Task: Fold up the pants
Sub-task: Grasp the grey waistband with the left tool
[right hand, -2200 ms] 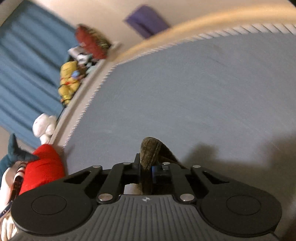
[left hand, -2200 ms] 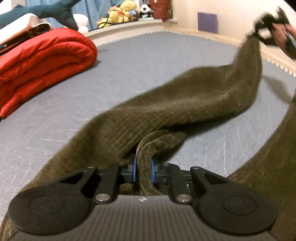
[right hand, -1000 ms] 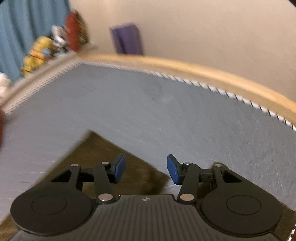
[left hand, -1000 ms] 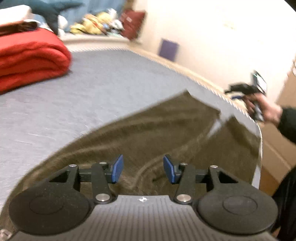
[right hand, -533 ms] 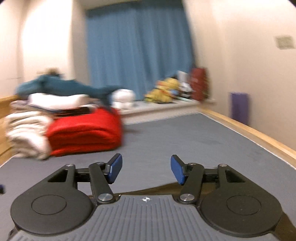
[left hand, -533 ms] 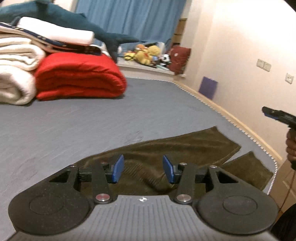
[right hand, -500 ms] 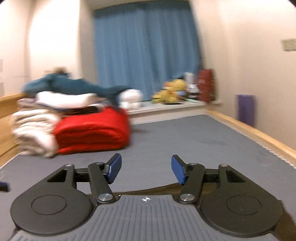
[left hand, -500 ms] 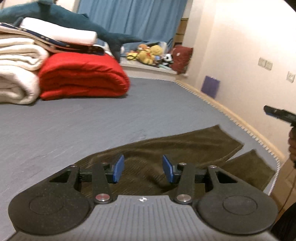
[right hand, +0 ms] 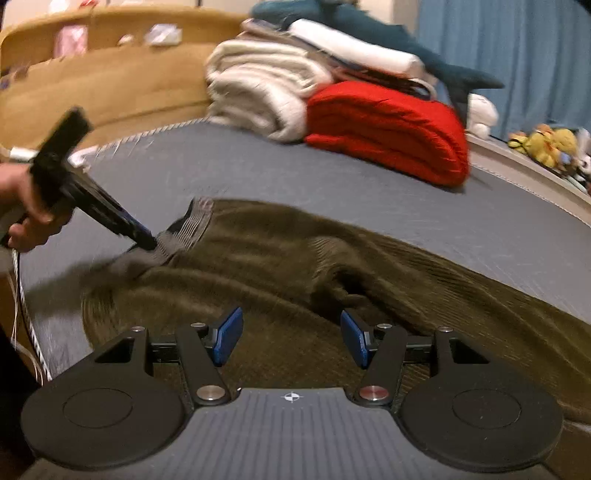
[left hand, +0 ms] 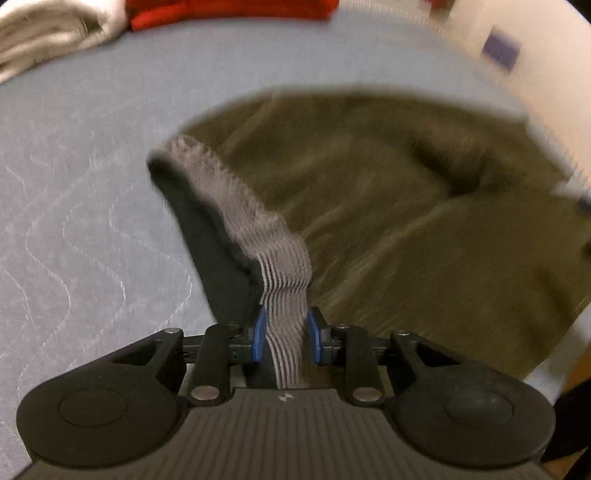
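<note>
1. The pants (right hand: 295,266), olive-brown and ribbed, lie spread across the grey quilted mattress of the bed (right hand: 332,184), near its front edge.
2. Their grey elastic waistband (left hand: 251,221) is at the left end in the right wrist view, lifted off the mattress so that the dark inside of the pants shows beneath it.
3. The left hand-held gripper (left hand: 284,336) points steeply down at that waistband. The band runs between its two blue pads (left hand: 258,332); the jaws are closing and the pads look to be against the fabric on both sides.
4. In the right wrist view the same left hand-held gripper (right hand: 147,240) appears from the side as a black tool, tip at the waistband, gripped by the person's left hand (right hand: 26,210) at the left edge of the picture.
5. The right hand-held gripper (right hand: 291,338) hovers over the middle of the pants with its blue pads well apart. Only the cloth lying below shows in the gap; nothing is pinched, and the jaws are narrowing slightly.
6. At the far side of the bed lie a folded red blanket (right hand: 388,129) and, just beside it on the left, a stack of folded cream blankets (right hand: 266,96), with a dark teal plush shark (right hand: 369,26) resting on top.
7. Behind them hangs a blue curtain (right hand: 517,44); yellow plush toys (right hand: 550,146) sit on the ledge at right.
8. Both views are motion-blurred, so fine detail of the pant legs is unclear.
</note>
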The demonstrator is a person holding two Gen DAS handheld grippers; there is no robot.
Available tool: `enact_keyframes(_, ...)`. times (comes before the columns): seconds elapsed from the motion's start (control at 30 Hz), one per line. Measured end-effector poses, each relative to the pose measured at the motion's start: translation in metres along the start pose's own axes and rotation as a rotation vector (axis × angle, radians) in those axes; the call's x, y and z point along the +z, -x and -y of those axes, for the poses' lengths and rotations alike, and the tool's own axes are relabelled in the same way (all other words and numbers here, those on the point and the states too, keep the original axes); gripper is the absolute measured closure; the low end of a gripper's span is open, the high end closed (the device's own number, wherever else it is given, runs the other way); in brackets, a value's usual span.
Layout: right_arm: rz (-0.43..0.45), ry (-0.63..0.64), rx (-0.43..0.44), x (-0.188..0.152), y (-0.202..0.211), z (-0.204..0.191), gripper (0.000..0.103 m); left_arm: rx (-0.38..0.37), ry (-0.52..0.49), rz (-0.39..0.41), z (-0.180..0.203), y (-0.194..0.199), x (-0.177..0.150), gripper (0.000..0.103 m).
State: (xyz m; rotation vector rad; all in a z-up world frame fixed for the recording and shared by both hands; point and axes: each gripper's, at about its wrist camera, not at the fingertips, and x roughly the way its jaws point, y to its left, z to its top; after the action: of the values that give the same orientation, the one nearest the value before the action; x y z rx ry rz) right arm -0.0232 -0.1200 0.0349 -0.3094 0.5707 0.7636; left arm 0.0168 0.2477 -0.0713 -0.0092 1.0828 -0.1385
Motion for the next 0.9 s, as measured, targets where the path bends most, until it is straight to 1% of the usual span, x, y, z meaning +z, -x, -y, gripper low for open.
enact_keyframes(0.03, -0.005, -0.01, 0.006, 0.002, 0.0, 0.002, 0.043, 0.005, -0.014, 0.002, 0.003, 0.003, 0.005, 0.076)
enact_keyframes(0.07, -0.004, -0.027, 0.008, 0.005, -0.002, 0.004, 0.043, -0.003, -0.006, 0.019, 0.004, 0.009, 0.01, 0.076)
enact_keyframes(0.13, 0.009, -0.086, 0.005, 0.011, 0.002, 0.017, 0.041, -0.04, 0.007, 0.095, 0.004, 0.027, 0.024, 0.076)
enact_keyframes(0.2, 0.019, -0.154, -0.004, 0.009, 0.004, 0.033, 0.04, -0.045, -0.012, 0.159, 0.006, 0.037, 0.04, 0.076)
enact_keyframes(0.27, 0.02, -0.199, -0.039, 0.007, -0.001, 0.043, 0.04, -0.055, -0.024, 0.184, 0.004, 0.035, 0.059, 0.076)
enact_keyframes(0.3, 0.017, -0.211, -0.064, 0.006, -0.009, 0.049, 0.04, -0.047, -0.035, 0.195, 0.003, 0.031, 0.074, 0.076)
enact_keyframes(0.37, 0.014, -0.229, -0.106, 0.006, -0.012, 0.058, 0.04, -0.007, -0.056, 0.209, -0.005, 0.016, 0.098, 0.076)
enact_keyframes(0.43, 0.013, -0.268, -0.134, 0.006, -0.014, 0.068, 0.04, 0.036, -0.047, 0.214, -0.015, -0.003, 0.12, 0.076)
enact_keyframes(0.5, 0.011, -0.311, -0.143, 0.004, -0.017, 0.077, 0.04, 0.075, -0.006, 0.21, -0.03, -0.026, 0.14, 0.076)
enact_keyframes(0.6, 0.017, -0.325, -0.147, 0.001, -0.017, 0.086, 0.039, 0.065, 0.059, 0.207, -0.046, -0.056, 0.161, 0.074)
enact_keyframes(0.63, 0.012, -0.315, -0.161, -0.001, -0.016, 0.088, 0.039, 0.044, 0.081, 0.198, -0.051, -0.065, 0.166, 0.071)
enact_keyframes(0.7, -0.01, -0.308, -0.192, -0.006, -0.018, 0.095, 0.039, 0.012, 0.098, 0.183, -0.055, -0.08, 0.174, 0.055)
enact_keyframes(0.77, -0.032, -0.335, -0.211, -0.01, -0.017, 0.105, 0.039, -0.002, 0.09, 0.175, -0.06, -0.089, 0.18, 0.046)
enact_keyframes(0.8, -0.038, -0.358, -0.216, -0.012, -0.016, 0.111, 0.039, -0.024, 0.091, 0.166, -0.062, -0.093, 0.182, 0.043)
enact_keyframes(0.83, -0.043, -0.381, -0.218, -0.014, -0.015, 0.116, 0.039, -0.044, 0.098, 0.151, -0.066, -0.098, 0.184, 0.042)
enact_keyframes(0.9, -0.045, -0.429, -0.218, -0.017, -0.012, 0.126, 0.039, -0.054, 0.109, 0.113, -0.071, -0.108, 0.185, 0.042)
